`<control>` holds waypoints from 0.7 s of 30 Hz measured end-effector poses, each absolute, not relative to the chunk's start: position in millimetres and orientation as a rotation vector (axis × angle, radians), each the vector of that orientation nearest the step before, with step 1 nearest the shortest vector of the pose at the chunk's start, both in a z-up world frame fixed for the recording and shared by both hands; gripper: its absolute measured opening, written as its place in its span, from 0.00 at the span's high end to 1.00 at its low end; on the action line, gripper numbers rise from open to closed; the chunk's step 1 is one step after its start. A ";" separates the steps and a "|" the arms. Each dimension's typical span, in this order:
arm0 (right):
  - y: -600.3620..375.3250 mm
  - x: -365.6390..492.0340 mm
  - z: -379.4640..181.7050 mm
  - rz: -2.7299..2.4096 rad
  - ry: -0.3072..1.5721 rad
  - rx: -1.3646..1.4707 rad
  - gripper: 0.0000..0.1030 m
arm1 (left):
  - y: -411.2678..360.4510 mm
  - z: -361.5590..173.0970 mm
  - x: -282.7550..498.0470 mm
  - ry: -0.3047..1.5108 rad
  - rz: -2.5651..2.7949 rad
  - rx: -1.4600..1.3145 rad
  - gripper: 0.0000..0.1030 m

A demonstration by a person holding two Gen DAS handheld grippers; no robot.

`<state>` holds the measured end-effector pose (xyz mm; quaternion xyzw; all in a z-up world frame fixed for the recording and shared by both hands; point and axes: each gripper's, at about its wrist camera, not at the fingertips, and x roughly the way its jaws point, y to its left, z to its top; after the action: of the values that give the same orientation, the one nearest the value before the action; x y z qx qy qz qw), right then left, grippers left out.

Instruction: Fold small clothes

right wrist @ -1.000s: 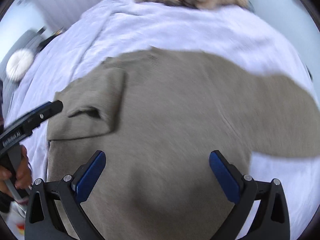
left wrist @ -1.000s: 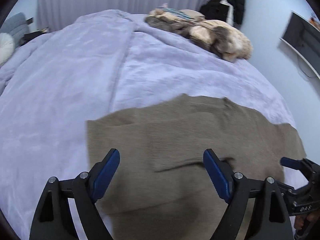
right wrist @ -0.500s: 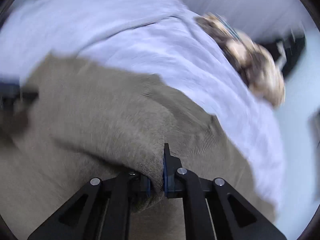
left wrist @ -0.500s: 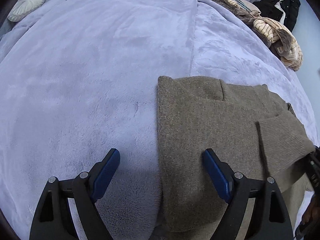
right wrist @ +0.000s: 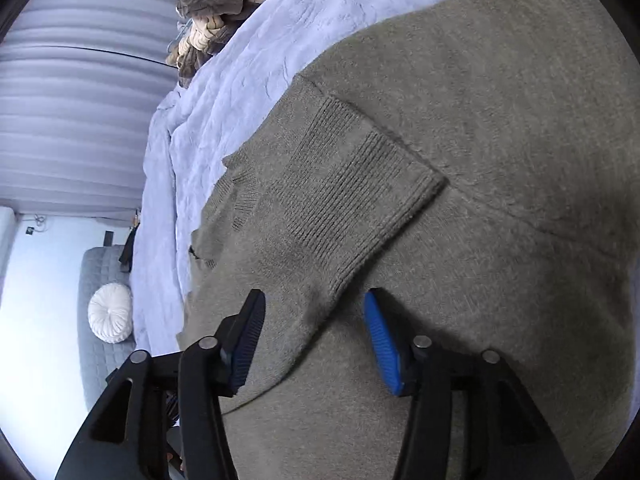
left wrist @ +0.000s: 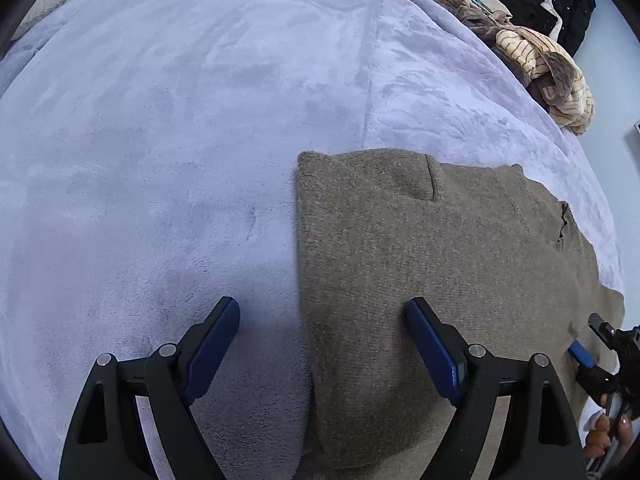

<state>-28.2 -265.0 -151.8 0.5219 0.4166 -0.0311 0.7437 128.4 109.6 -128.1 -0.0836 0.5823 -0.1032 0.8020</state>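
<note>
An olive-brown knit sweater (left wrist: pixel 432 264) lies on a lilac plush bed cover (left wrist: pixel 180 128), with its left side folded in to a straight edge. My left gripper (left wrist: pixel 324 324) is open and empty, straddling that folded edge near the hem. In the right wrist view the same sweater (right wrist: pixel 500 240) fills the frame, with a ribbed sleeve cuff (right wrist: pixel 360 184) folded across its body. My right gripper (right wrist: pixel 316 328) is open and empty just above the sleeve. The right gripper also shows at the lower right of the left wrist view (left wrist: pixel 592 344).
A heap of beige striped and brown clothes (left wrist: pixel 532 56) sits at the far right of the bed; it also shows in the right wrist view (right wrist: pixel 220 4). Black garments (left wrist: pixel 560 4) hang behind it. A grey couch with a white round cushion (right wrist: pixel 110 312) stands beside the bed.
The right gripper was shut on the sleeve half a second ago; it has laid the sleeve across the sweater and opened. The left gripper stays open over the folded edge.
</note>
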 end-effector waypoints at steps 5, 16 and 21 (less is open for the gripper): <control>-262.5 0.3 -151.1 -0.094 0.955 1.101 0.82 | 99.7 -117.0 132.5 1.244 -0.331 -0.203 0.91; -248.7 -32.9 -151.3 -0.105 1.072 0.898 0.93 | 103.8 -114.6 121.3 1.189 -0.336 -0.019 0.81; -261.0 -52.9 -140.3 -0.147 1.065 0.918 0.73 | 121.7 -99.4 109.9 1.150 -0.251 0.010 0.51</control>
<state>-52.9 -261.0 -140.3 0.4217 0.4892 -0.0676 0.7605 109.9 121.7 -99.4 0.0046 0.5422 -0.1183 0.8319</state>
